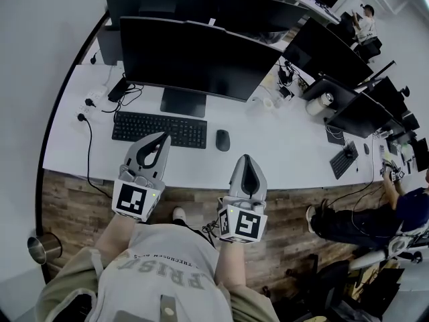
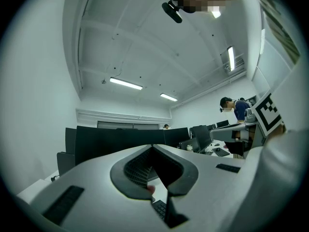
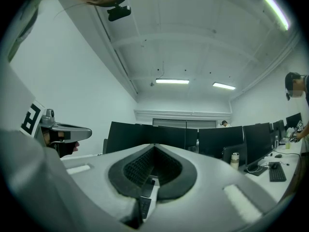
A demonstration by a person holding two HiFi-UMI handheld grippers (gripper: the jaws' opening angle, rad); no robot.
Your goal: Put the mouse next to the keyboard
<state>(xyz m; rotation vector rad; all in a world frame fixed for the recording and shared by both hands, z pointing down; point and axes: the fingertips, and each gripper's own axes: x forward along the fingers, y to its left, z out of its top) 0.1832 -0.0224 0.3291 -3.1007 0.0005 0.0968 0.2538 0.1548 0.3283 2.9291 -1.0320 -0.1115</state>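
Note:
A dark mouse [image 1: 222, 140] lies on the white desk [image 1: 281, 153], just right of the black keyboard [image 1: 159, 129], under a big monitor [image 1: 198, 58]. My left gripper [image 1: 163, 138] hangs over the desk's near edge in front of the keyboard's right half, jaws shut and empty. My right gripper [image 1: 247, 161] floats a little nearer than the mouse and to its right, also shut with nothing in it. In the left gripper view a strip of keyboard [image 2: 161, 209] shows through the slit below the closed jaws. The right gripper view shows its closed jaws [image 3: 152, 187] pointing level at the monitors.
Black cables [image 1: 90, 133] trail off the desk's left side. A second keyboard [image 1: 343, 160] and more monitors [image 1: 325, 52] fill the right. A metal cup [image 1: 41, 247] stands on the wood floor at left. A seated person [image 1: 355, 220] is at lower right, another person [image 1: 365, 20] at the far back.

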